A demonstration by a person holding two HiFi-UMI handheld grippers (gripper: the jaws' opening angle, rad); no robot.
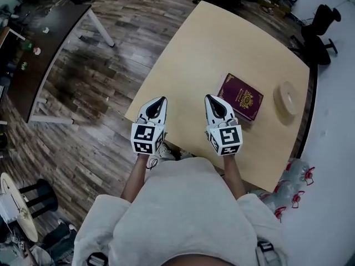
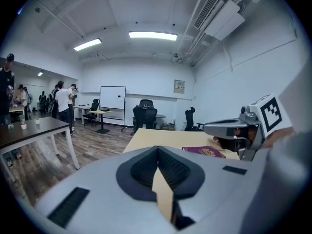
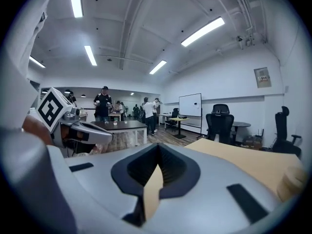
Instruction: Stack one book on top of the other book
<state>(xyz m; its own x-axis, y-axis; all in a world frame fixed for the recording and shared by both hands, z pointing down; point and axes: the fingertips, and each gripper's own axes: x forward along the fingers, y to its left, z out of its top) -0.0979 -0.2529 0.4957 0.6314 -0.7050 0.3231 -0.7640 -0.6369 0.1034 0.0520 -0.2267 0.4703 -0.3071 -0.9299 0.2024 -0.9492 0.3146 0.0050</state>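
Left tool (image 1: 160, 101) clenched empty, right tool (image 1: 211, 99) clenched empty, maroon book (image 1: 241, 96) on table (image 1: 222, 43)

Room lit brightly and evenly by ceiling strip lights (image 2: 152, 35); slight glare noted around tubes. Strong fisheye bending and dark vignetted corners seen in both gripper views. Close foreground rendered soft. Shadows on counter (image 1: 222, 43) kept faint.

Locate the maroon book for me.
Head view: the maroon book lies on the table, just right of the right tongs, left of a round beige disc.
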